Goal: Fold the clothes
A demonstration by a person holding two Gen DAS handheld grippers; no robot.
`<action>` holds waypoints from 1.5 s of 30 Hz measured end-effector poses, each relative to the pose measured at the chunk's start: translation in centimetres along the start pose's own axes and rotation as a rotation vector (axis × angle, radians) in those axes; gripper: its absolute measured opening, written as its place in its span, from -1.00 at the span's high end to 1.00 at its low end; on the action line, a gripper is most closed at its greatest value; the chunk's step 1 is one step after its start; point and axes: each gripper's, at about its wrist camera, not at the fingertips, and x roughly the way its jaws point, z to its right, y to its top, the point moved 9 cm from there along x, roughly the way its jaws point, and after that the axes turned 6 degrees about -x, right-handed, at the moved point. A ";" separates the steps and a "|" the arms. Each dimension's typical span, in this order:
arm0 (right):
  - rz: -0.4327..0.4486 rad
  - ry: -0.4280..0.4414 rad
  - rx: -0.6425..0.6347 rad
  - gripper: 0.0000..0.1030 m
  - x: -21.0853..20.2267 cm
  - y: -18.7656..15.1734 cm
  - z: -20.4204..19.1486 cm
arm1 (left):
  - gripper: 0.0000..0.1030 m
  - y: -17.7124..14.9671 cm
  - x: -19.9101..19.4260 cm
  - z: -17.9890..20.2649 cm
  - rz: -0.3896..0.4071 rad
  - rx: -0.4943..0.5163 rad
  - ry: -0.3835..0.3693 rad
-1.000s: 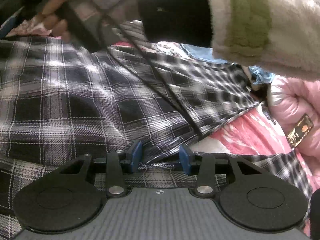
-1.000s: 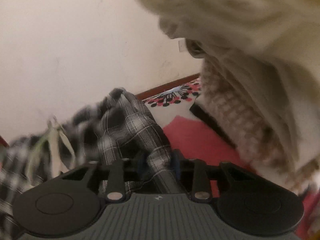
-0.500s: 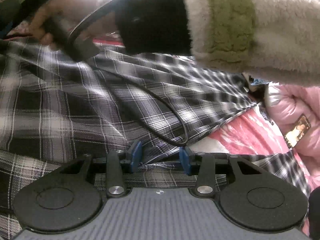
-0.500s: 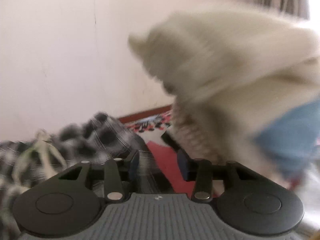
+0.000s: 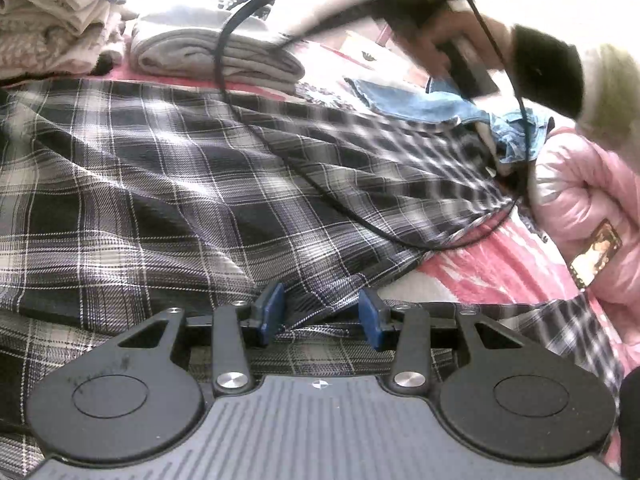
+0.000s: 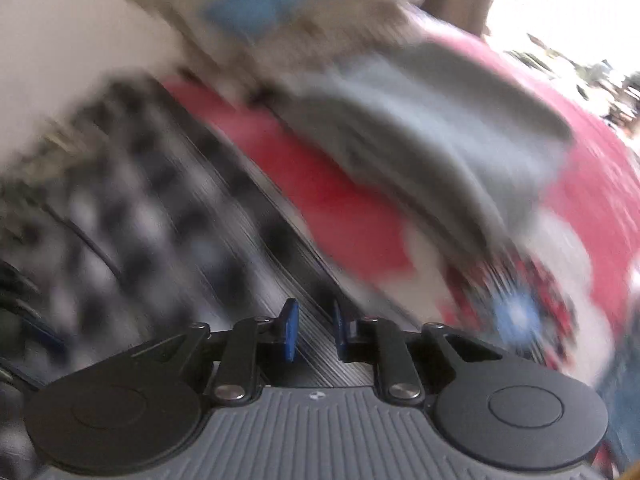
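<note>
We are partway through a fold of the plaid garment [image 5: 168, 184], which lies spread over the left and centre of the left wrist view on the pink and white bedding [image 5: 476, 276]. Our left gripper [image 5: 320, 314] sits at the lower centre with its blue pads moderately apart; a pleat of plaid edge lies between them, but the pads do not appear to press it, so we judge it ungripped. In the heavily blurred right wrist view our right gripper [image 6: 312, 334] shows a narrow gap with striped fabric running through it; whether it truly clamps that cloth we cannot tell. A black cable [image 5: 320, 196] trails over the plaid. A folded grey garment [image 5: 216, 56] rests at the upper centre, and a pink jacket [image 5: 580, 208] lies at the right edge.

Next, we judge, the left pads need to close on the edge so that both sides travel together.

The jacket bears a small dark patch [image 5: 596, 252]; its writing is unreadable.
</note>
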 end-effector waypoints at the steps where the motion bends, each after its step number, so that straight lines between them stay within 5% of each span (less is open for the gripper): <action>1: 0.031 -0.025 0.062 0.69 0.1 -0.5 1.4 | 0.20 0.0 0.0 0.1 -0.003 0.004 0.002; 3: 0.089 -0.092 0.180 0.93 0.2 -1.3 4.4 | 0.20 0.0 0.1 0.2 -0.008 0.016 0.009; 7: 0.104 -0.293 0.302 0.83 -1.2 -2.6 8.6 | 0.20 0.0 0.2 0.5 -0.019 0.047 0.025; 13: 0.089 -0.070 0.320 0.81 -5.4 -4.8 5.6 | 0.19 0.0 0.3 0.6 -0.033 0.062 0.032; 17: -0.041 -0.197 0.348 0.94 -3.0 -9.0 7.7 | 0.15 0.0 0.5 0.7 -0.040 0.061 0.038; 20: 0.075 -0.294 0.503 1.00 -2.5 -9.3 11.3 | -0.01 0.1 0.7 1.1 -0.056 0.063 0.029; 24: 0.121 -0.419 0.545 0.99 -3.5 -9.7 13.7 | -0.12 0.1 1.0 1.8 -0.071 0.103 0.046; 28: 0.134 -0.397 0.627 0.88 -7.1 -12.0 15.7 | -0.14 -0.2 1.0 2.0 -0.073 0.127 0.066; 34: 0.027 -0.460 0.695 0.96 -6.2 -16.9 20.0 | -0.16 -0.2 1.0 1.9 -0.087 0.112 0.055; 37: 0.055 -0.579 0.743 1.00 -6.3 -17.6 22.3 | -0.16 -0.1 1.0 1.8 -0.098 0.115 0.054; 45: 0.044 -0.662 0.776 0.74 -12.7 -22.9 19.2 | -0.18 -0.3 1.3 2.1 -0.112 0.136 0.075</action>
